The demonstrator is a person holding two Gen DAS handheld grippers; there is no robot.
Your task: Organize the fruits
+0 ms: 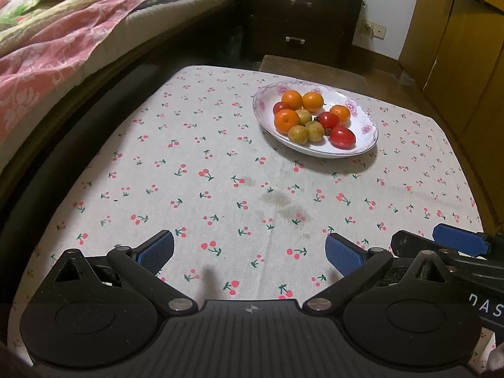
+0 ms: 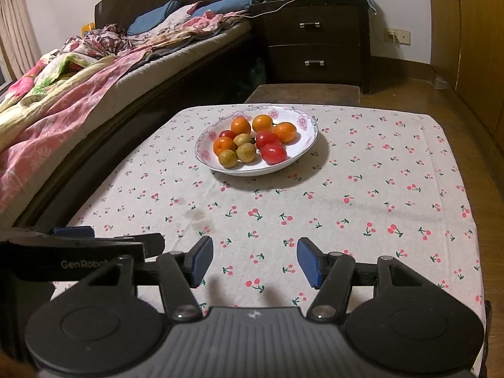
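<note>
A white floral plate [image 1: 365, 145] [image 2: 302, 145] sits at the far side of the table. It holds several oranges [image 1: 287, 121] [image 2: 285, 132], red tomatoes [image 1: 342, 137] [image 2: 274, 153] and small yellow-green fruits [image 1: 298, 134] [image 2: 227, 158]. My left gripper [image 1: 250, 255] is open and empty over the near table edge, well short of the plate. My right gripper [image 2: 254, 260] is open and empty, also near the front edge. The right gripper's blue pads [image 1: 458, 239] show at the right of the left wrist view; the left gripper's blue pad [image 2: 73, 231] shows at the left of the right wrist view.
The table wears a cherry-print cloth [image 1: 195, 163] [image 2: 378, 195] with some stains [image 1: 277, 200]. A bed with pink bedding [image 1: 47, 63] [image 2: 53, 104] runs along the left. A dark nightstand [image 2: 315, 44] stands behind the table. Wooden cabinets [image 1: 466, 47] stand at the right.
</note>
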